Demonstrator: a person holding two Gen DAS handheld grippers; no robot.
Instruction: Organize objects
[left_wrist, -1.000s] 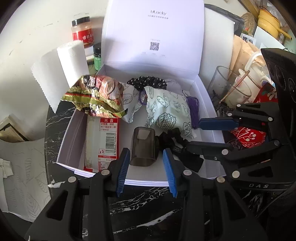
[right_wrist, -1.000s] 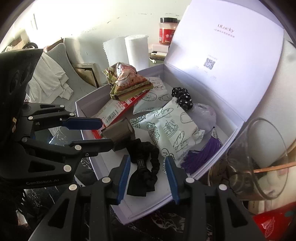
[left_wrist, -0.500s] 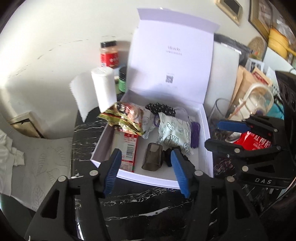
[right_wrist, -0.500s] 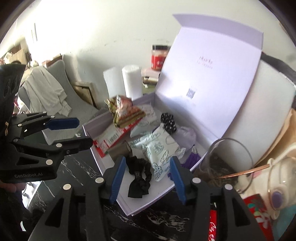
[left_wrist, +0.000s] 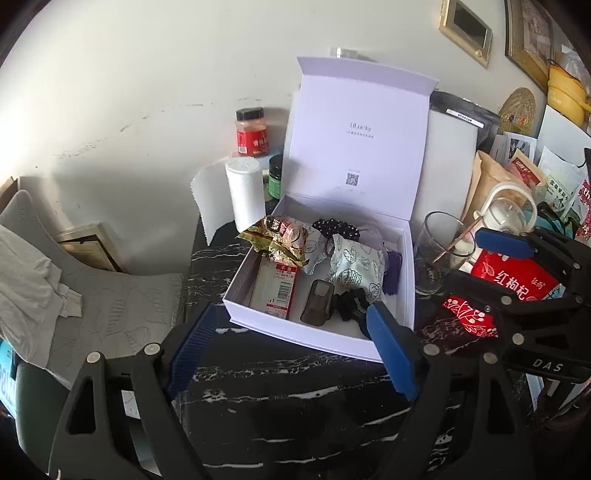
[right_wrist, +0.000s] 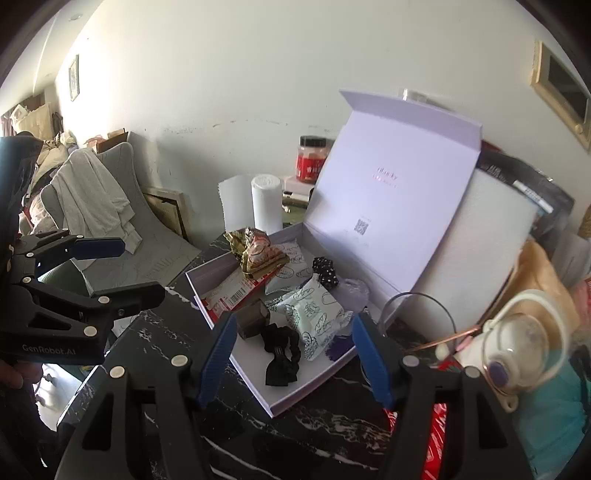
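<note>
we list: left gripper (left_wrist: 291, 347) and right gripper (right_wrist: 295, 358), fingers apart, widening, empty; ahead of both, white box (left_wrist: 317, 338) holding black scrunchie (right_wrist: 280, 354).

We see our left gripper (left_wrist: 291, 350) and right gripper (right_wrist: 295, 360) built alike: matte black angular frames with triangular cut-outs, round silver screws at the joints, and ribbed blue pads (left_wrist: 391, 354) lining the fingers. White lettering reads "GenRobot.AI" on the left gripper's side and "DAS" on the right's.
</note>
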